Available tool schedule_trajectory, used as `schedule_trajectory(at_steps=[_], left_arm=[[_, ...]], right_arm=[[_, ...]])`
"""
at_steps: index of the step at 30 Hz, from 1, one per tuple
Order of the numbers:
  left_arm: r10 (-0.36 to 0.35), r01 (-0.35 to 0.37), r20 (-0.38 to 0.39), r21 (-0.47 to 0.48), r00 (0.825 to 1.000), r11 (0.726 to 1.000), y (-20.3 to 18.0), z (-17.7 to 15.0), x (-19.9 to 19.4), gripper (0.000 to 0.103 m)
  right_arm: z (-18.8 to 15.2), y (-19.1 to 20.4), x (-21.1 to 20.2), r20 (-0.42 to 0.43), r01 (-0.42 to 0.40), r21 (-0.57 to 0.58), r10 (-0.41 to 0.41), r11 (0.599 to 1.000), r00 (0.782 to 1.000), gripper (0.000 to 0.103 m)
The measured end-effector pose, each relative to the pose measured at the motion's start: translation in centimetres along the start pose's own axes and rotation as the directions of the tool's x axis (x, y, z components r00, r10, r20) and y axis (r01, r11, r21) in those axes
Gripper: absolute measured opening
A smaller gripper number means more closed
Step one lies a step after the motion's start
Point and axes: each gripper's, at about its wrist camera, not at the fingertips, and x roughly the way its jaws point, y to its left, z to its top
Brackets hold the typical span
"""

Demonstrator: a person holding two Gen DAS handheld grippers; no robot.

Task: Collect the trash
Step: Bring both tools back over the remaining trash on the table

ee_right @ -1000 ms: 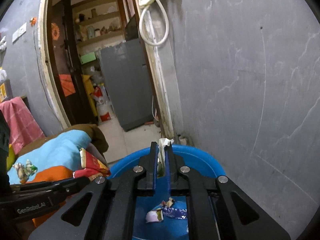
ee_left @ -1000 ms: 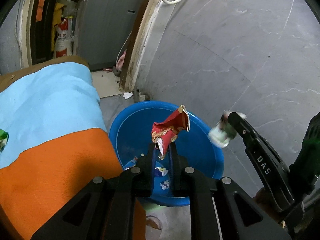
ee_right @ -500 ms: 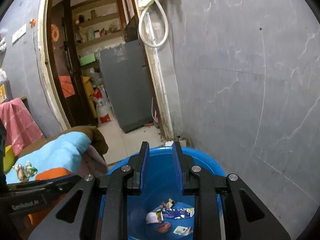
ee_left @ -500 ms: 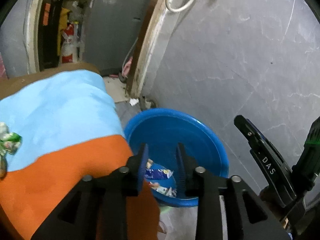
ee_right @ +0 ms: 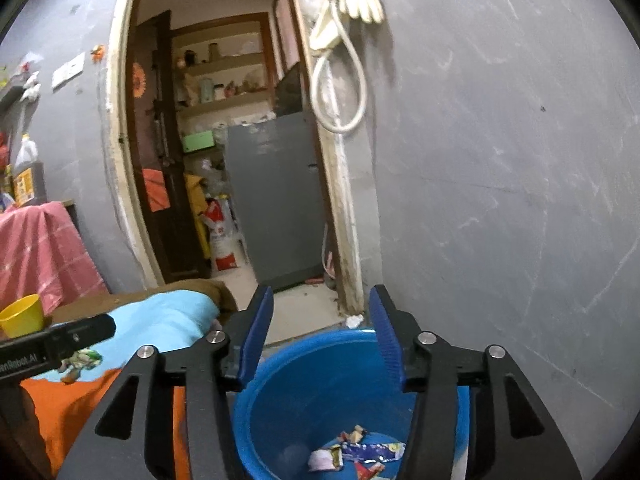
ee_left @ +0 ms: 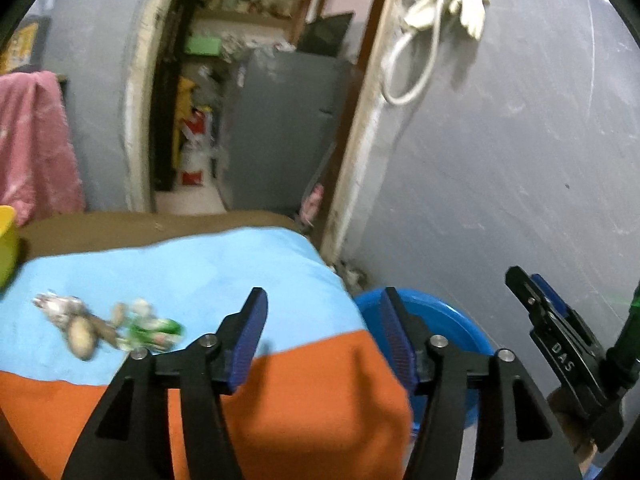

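Trash lies in the bottom of the blue bucket, seen at 6 o'clock in the right wrist view: crumpled wrappers, white, blue and red, piled together. More trash sits on the light-blue part of the cloth, at 8 o'clock in the left wrist view: a green-and-white wrapper beside crumpled grey and tan scraps, blurred.

Right gripper hangs above the bucket with its jaws about half apart and nothing between them; they have just been opening. Its blue pads frame the bucket's far rim.

Left gripper is over the cloth's orange band, jaws likewise about half apart and empty, also just opened. The bucket shows past its right finger at 4 o'clock, partly hidden by the cloth edge. The right gripper's black finger marked "DAS" appears at 4 o'clock near the frame edge.

A yellow cup stands at 9 o'clock in the right view, beyond the cloth. A white hose hangs looped on the grey wall at 12 o'clock, next to the doorway.
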Motion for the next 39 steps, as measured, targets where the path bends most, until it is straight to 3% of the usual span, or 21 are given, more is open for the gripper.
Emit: schedule_trajectory(at_steps=[2, 4, 7, 10, 11, 13, 15, 22, 39], left_arm=[[0.026, -0.026, 0.032, -0.005, 0.999, 1.0, 0.9, 0.3, -0.9, 0.06], [0.05, -0.05, 0.057, -0.013, 0.997, 0.999, 1.8, 0.4, -1.7, 0.066], [0.089, -0.086, 0.092, -0.038, 0.992, 0.996, 2.8, 0.5, -2.8, 0.079], [0.12, -0.112, 0.123, -0.067, 0.985, 0.991, 4.4, 0.6, -4.0, 0.08], [0.132, -0.123, 0.13, -0.075, 0.983, 0.99, 4.9, 0.7, -4.2, 0.085], [0.169, -0.156, 0.153, -0.096, 0.974, 0.983, 5.7, 0.6, -4.9, 0.098], [0.204, -0.184, 0.192, -0.117, 0.96, 0.976, 6.4, 0.4, -5.8, 0.1], [0.301, -0.274, 0.252, -0.138, 0.92, 0.952, 8.8, 0.1, -8.4, 0.1], [0.436, -0.412, 0.367, -0.146, 0.822, 0.9, 13.8, -1.4, -13.9, 0.101]], right_arm=[[0.3, 1.2, -0.2, 0.015, -0.011, -0.023, 0.012, 1.0, 1.0, 0.055], [0.5, 2.4, -0.5, 0.036, -0.028, -0.043, 0.029, 0.999, 0.999, 0.072], [0.7, 3.8, -0.9, 0.067, -0.051, -0.061, 0.055, 0.997, 0.996, 0.078], [0.9, 5.1, -1.2, 0.091, -0.071, -0.078, 0.078, 0.994, 0.993, 0.086], [1.0, 5.4, -1.4, 0.099, -0.076, -0.081, 0.084, 0.994, 0.992, 0.088], [1.1, 6.0, -1.5, 0.116, -0.089, -0.084, 0.098, 0.993, 0.988, 0.097], [1.1, 6.7, -1.6, 0.133, -0.097, -0.083, 0.108, 0.992, 0.985, 0.103], [1.1, 9.2, -2.2, 0.184, -0.135, -0.117, 0.155, 0.984, 0.971, 0.103], [0.4, 16.0, -3.8, 0.29, -0.236, -0.218, 0.294, 0.947, 0.911, 0.103]])
